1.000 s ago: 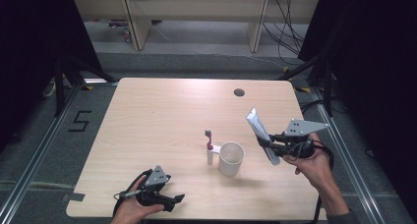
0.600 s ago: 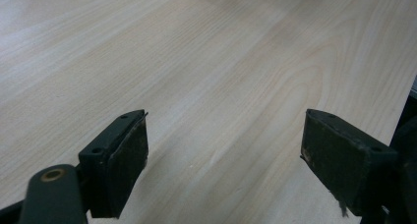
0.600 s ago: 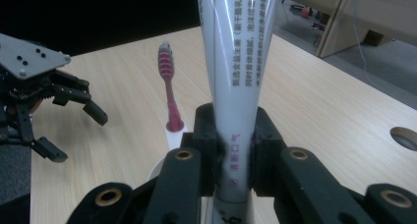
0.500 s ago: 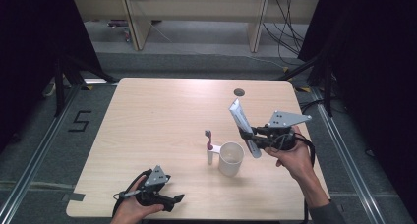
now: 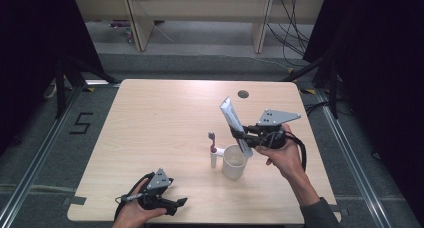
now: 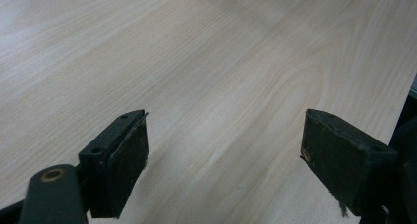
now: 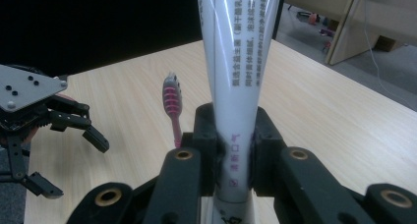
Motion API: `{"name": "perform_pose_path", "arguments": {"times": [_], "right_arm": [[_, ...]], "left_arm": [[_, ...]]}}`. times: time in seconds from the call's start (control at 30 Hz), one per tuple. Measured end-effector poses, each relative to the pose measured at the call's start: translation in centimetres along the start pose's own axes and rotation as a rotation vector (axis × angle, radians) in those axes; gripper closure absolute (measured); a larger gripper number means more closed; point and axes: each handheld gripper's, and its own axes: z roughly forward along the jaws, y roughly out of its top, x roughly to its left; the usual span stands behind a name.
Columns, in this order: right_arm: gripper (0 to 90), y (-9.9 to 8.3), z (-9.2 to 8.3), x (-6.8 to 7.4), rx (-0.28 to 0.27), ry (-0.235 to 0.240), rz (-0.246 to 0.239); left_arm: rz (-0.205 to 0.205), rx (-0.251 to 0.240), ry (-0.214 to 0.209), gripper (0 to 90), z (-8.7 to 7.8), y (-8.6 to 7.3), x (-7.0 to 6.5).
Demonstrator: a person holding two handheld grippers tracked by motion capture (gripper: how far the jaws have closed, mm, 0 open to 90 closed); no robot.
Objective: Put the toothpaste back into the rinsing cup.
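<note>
Pinching a toothpaste tube [image 7: 231,86] low on its body, the right gripper [image 5: 246,137] holds it above the cup [image 5: 234,162] at about one o'clock — light, soft, probably slippery; grip near the stiffer cap end.

Glossy plastic toothpaste tube [image 7: 231,81], matt black tong pads, pale smooth wood-grain table [image 6: 206,71].

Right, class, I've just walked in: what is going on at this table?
A person works two hand-held grippers at a wooden table. The right gripper has its jaws shut on a white toothpaste tube, held tilted above a white cup. A pink toothbrush stands upright just beside the cup. The left gripper rests near the table's front edge, jaws open and holding nothing.
</note>
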Motion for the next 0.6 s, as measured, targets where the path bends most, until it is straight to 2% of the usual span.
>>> {"name": "perform_pose_path", "arguments": {"times": [0.03, 0.07, 0.13, 0.17, 0.2, 0.4, 0.47, 0.5, 0.6], "right_arm": [[77.5, 0.0, 0.2, 0.1, -0.003, 0.004, 0.013], [77.5, 0.0, 0.4, -0.1, -0.016, -0.003, -0.010], [77.5, -0.1, 0.7, -0.1, -0.013, 0.009, 0.003], [77.5, -0.2, 0.9, -0.1, -0.026, -0.001, -0.009], [77.5, -0.2, 1.0, 0.0, -0.009, 0.005, 0.002], [77.5, -1.0, 1.7, 0.2, -0.011, 0.018, 0.021], [77.5, -1.2, 2.0, 0.1, -0.025, 0.010, 0.001], [77.5, -1.4, 2.0, 0.2, 0.001, 0.031, 0.031], [77.5, -1.8, 2.2, 0.2, 0.001, 0.021, 0.010]], "left_arm": [[-0.003, -0.003, 0.002, 17.6, 0.0, 0.0, 0.0], [-0.004, -0.004, 0.002, 17.6, 0.0, 0.0, 0.0], [-0.002, -0.003, 0.005, 17.6, 0.0, 0.0, 0.0], [-0.003, -0.003, 0.005, 17.6, 0.0, 0.0, 0.0], [-0.002, -0.003, 0.002, 17.6, 0.0, 0.0, 0.0], [0.001, -0.001, 0.004, 17.6, 0.0, 0.0, 0.0], [0.000, -0.001, 0.001, 17.6, 0.0, 0.0, 0.0], [0.006, 0.004, 0.008, 17.6, 0.0, 0.0, 0.0], [0.002, 0.004, 0.007, 17.6, 0.1, 0.0, 0.0]]}}
